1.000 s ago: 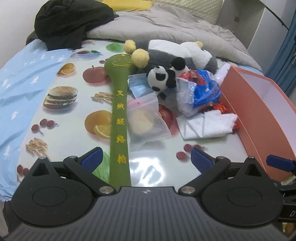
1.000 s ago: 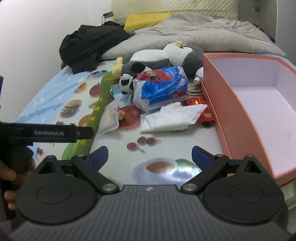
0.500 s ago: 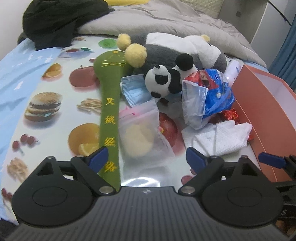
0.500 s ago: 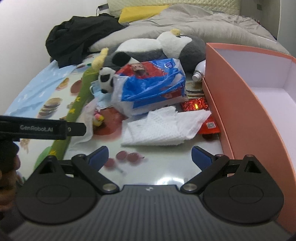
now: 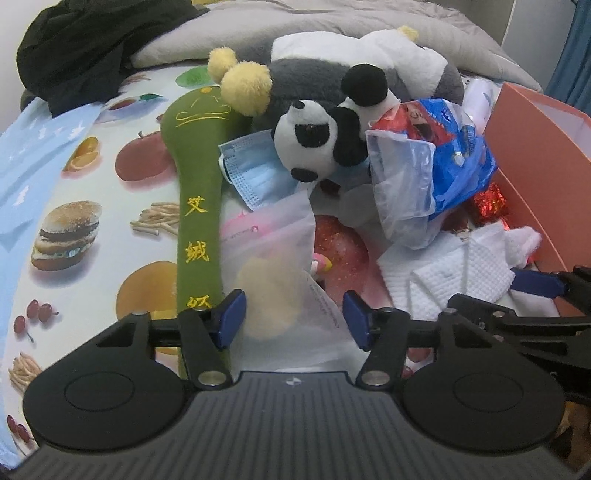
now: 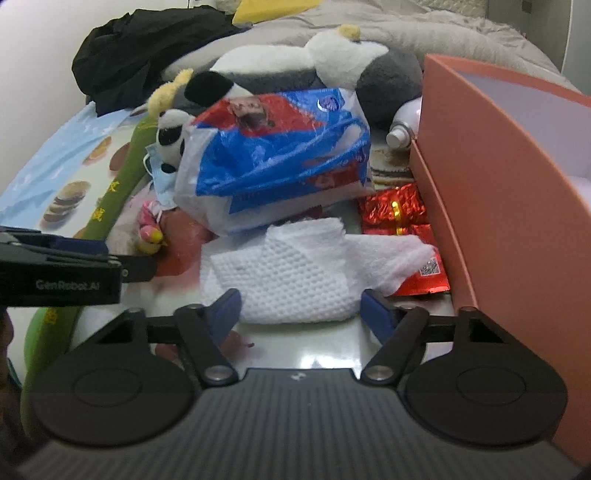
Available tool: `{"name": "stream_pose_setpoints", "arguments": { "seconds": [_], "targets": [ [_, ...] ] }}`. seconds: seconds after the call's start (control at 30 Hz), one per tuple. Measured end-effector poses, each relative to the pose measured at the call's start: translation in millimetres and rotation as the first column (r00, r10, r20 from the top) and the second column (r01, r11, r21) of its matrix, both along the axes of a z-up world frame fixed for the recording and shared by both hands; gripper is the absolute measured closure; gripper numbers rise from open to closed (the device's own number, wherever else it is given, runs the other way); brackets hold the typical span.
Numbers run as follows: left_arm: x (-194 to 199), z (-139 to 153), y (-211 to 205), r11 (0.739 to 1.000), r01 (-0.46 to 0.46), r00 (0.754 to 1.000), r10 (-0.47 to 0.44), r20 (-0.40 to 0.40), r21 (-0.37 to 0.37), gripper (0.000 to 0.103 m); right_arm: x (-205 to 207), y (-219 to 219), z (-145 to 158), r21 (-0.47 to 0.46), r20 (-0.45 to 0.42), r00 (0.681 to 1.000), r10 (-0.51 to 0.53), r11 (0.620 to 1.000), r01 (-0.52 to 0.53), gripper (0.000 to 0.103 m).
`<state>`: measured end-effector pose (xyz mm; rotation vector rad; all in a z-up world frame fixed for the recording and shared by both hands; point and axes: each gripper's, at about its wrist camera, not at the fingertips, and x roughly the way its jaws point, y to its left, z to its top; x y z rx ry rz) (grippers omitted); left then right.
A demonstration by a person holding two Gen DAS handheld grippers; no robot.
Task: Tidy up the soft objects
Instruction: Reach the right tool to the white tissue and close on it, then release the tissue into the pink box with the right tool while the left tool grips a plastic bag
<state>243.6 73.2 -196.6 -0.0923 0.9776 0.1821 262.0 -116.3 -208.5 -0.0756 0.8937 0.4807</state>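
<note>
The left tongs [image 5: 293, 317] stand wide, their blue pads on either side of a clear bag [image 5: 280, 273] with a pale yellow lump inside, not closed on it; the right tongs [image 6: 301, 314] are also wide, straddling the near edge of a white cloth [image 6: 295, 273] that lies flat on the fruit-printed sheet [image 5: 92, 229]; neither pair holds anything; just left of the bag lies a long green plush [image 5: 201, 184] with yellow stitched characters, running from near to far, with two yellow pompoms [image 5: 245, 86] at its far end; beyond the bag a blue mask [image 5: 251, 166] lies under a small panda [image 5: 321, 140], which leans against a big grey-and-white plush [image 5: 332, 62] farther back; right of the panda sits a blue-and-red plastic bag [image 6: 280, 155], touching the far edge of the cloth; a red foil packet [image 6: 395, 210] lies between cloth and an orange box [image 6: 491, 177] at the right, and a white bottle [image 6: 402, 129] lies at the box's far corner; a small pink-and-yellow toy [image 6: 149, 229] sits left of the cloth; a black garment [image 5: 85, 48] is heaped far left, and a grey quilt [image 6: 424, 29] lies behind everything.
</note>
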Motion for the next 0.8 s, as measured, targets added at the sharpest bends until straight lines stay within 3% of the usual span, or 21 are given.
{"name": "stream_pose_setpoints", "arguments": {
  "seconds": [0.1,0.2,0.37,0.8],
  "targets": [
    [-3.0,1.9,1.3,1.000,-0.013,1.000,0.013,0.006,0.003,0.059,-2.4,0.9,-0.4,0.000,0.004,1.000,0.012,1.000,-0.012,0.043],
    [-7.7,5.0,2.6,1.000,-0.027,1.000,0.027,0.014,-0.002,0.074,-4.4,0.2,1.3,0.014,0.000,1.000,0.019,1.000,-0.019,0.066],
    [-19.9,13.9,3.9,0.999,-0.047,0.998,0.047,0.045,-0.011,0.090,-9.2,-3.8,9.9,0.026,-0.007,1.000,0.010,1.000,-0.010,0.074],
    [-72.1,39.7,-1.7,0.994,-0.054,0.991,0.065,0.115,-0.092,0.095,-51.1,-16.4,41.3,0.042,0.021,1.000,-0.016,0.999,0.015,0.080]
  ]
}}
